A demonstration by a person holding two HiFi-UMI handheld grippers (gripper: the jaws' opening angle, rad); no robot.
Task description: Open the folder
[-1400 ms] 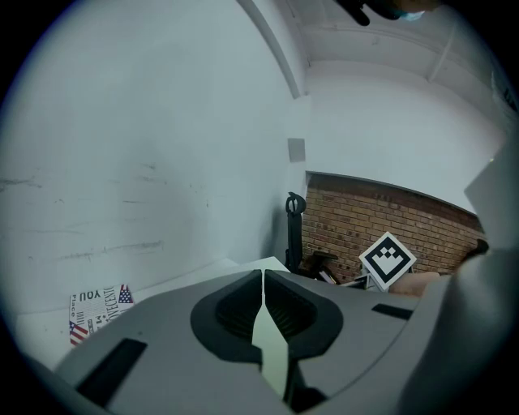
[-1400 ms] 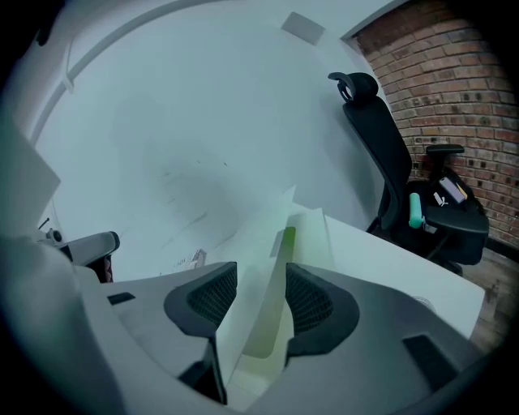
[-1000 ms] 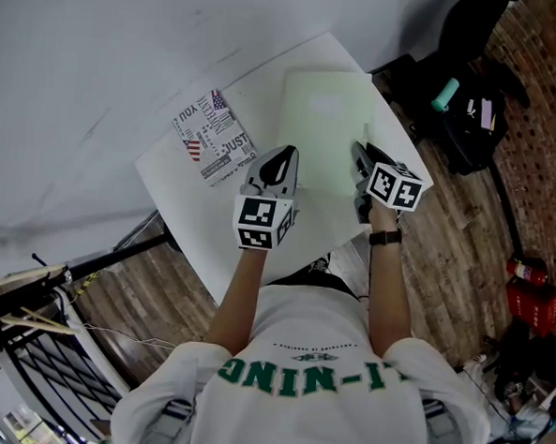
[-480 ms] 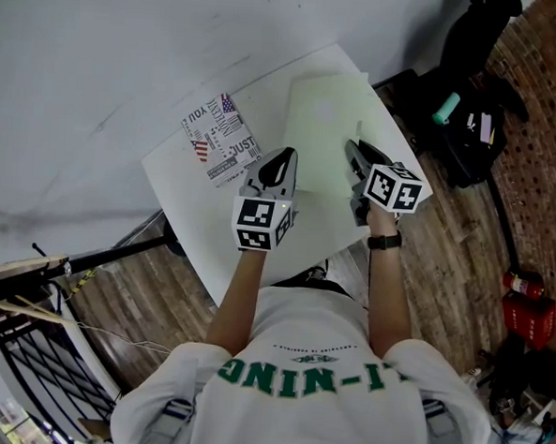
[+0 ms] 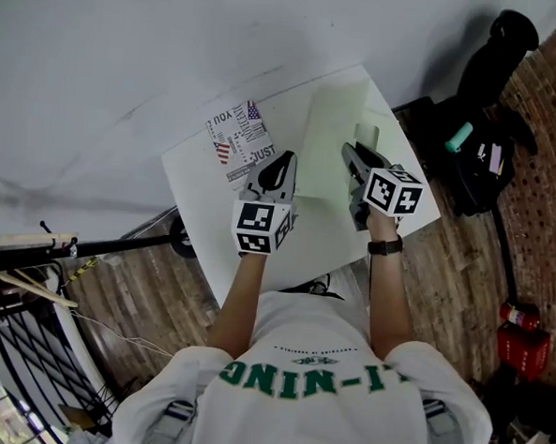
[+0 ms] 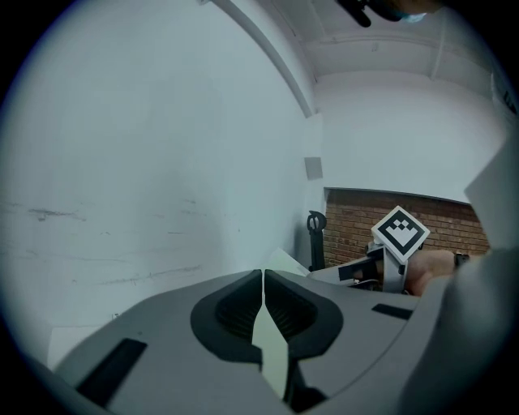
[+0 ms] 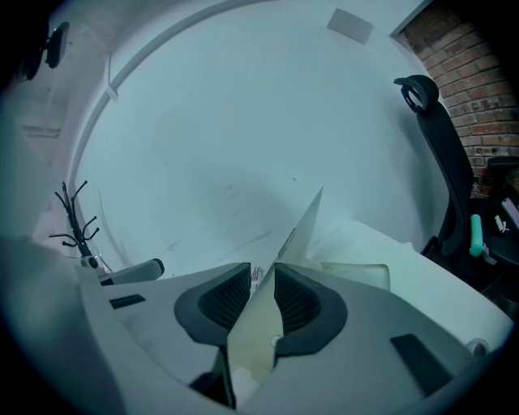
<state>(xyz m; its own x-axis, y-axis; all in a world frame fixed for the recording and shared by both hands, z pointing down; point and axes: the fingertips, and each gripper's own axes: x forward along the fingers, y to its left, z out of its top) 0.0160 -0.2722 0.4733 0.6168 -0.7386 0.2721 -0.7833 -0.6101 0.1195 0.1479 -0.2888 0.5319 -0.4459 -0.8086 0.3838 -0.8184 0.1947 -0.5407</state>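
Folder [image 5: 338,126] is the pale-green thin plastic kind. It lies on the white table [image 5: 309,246] toward the far right corner, with its near edge lifted off the surface. Right gripper [image 5: 351,155] jaws are narrow, pads pressing on one leaf. They've just been closing, with that leaf between them. Left gripper [image 5: 282,162] jaws are nearly together on a thin pale-green sheet too. We read that as the other leaf, though the head view doesn't show the contact cleanly.

Handling, our judgement: light, thin, floppy, probably slick (pads could slide off if we pull hard). It will bend rather than hinge, so we'd take it near the open-edge corner, one leaf per gripper, and peel apart slowly. Too deep a bite risks clamping both leaves together.

Around: a printed leaflet [image 5: 239,139] with flag graphics sits just left of the folder, close to the left gripper, and a sweeping leaf could drag it. The wall [image 5: 129,48] right behind the table limits swing away from us. Black bag [image 5: 478,153] is on the floor to the right, well clear.
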